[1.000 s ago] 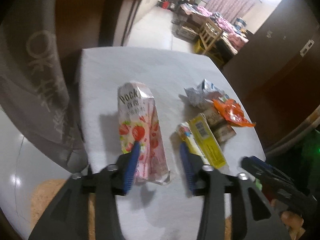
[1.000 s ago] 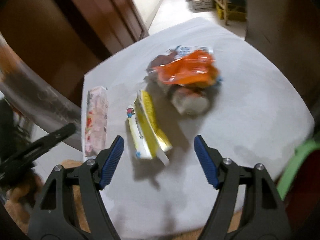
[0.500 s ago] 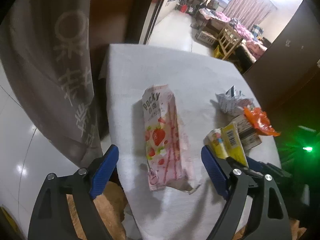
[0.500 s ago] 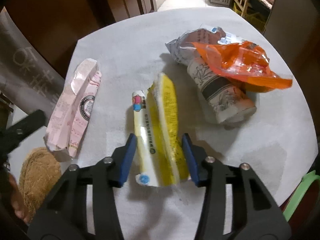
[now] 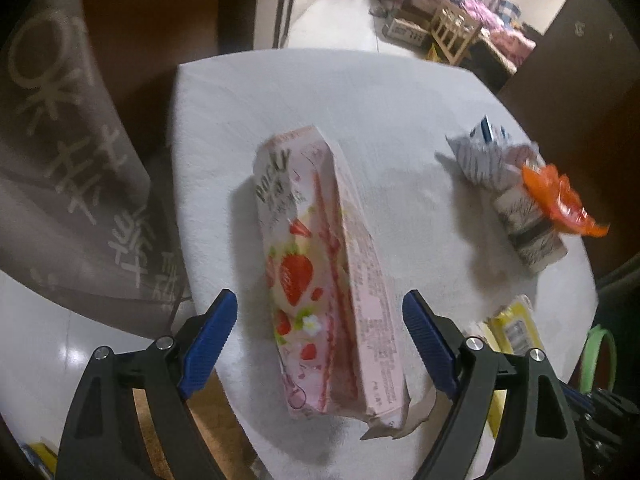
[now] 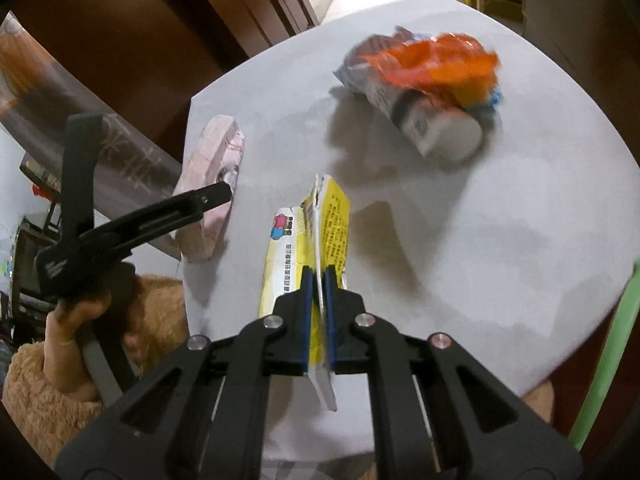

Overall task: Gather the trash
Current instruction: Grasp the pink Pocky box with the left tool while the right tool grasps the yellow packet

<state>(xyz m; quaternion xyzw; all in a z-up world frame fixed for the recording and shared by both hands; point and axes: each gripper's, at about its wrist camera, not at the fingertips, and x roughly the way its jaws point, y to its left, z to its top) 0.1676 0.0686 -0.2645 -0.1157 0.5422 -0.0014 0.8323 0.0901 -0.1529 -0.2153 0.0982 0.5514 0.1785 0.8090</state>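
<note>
Change, right gripper: half a second ago its blue pads stood a little apart on either side of the yellow carton; the right gripper (image 6: 318, 280) is now pinched tight on the yellow carton (image 6: 324, 216), whose flattened edge stands upright between the pads.
Change, left gripper: it was already spread wide half a second ago and remains so; the left gripper (image 5: 320, 336) now has the pink Pocky box (image 5: 320, 264) lying between its open pads without touching either.
Change, view: the left camera has come closer to the Pocky box, which fills more of the frame.
Left gripper state: wide open, holding nothing.
Right gripper state: closed on the yellow carton near the table's near edge.
Table: a white-covered table (image 5: 380, 100) carries all the trash.
Pocky box place: along the table's left edge, its torn end at the near edge.
Other trash: a crumpled striped carton (image 5: 524, 216) with an orange wrapper (image 5: 560, 200) on top, towards the right edge; in the right view the orange wrapper (image 6: 436, 64) lies across the same carton (image 6: 436, 132).
Containers: both cartons and the box look flattened or crushed; contents cannot be told.
Writing: "Pocky" on the pink box with strawberry pictures; small print on the yellow carton is unreadable; pale characters on a grey hanging cloth (image 5: 72, 152) left of the table, not readable.
Left hand: the person's left hand (image 6: 80, 320) grips the left tool's handle.
</note>
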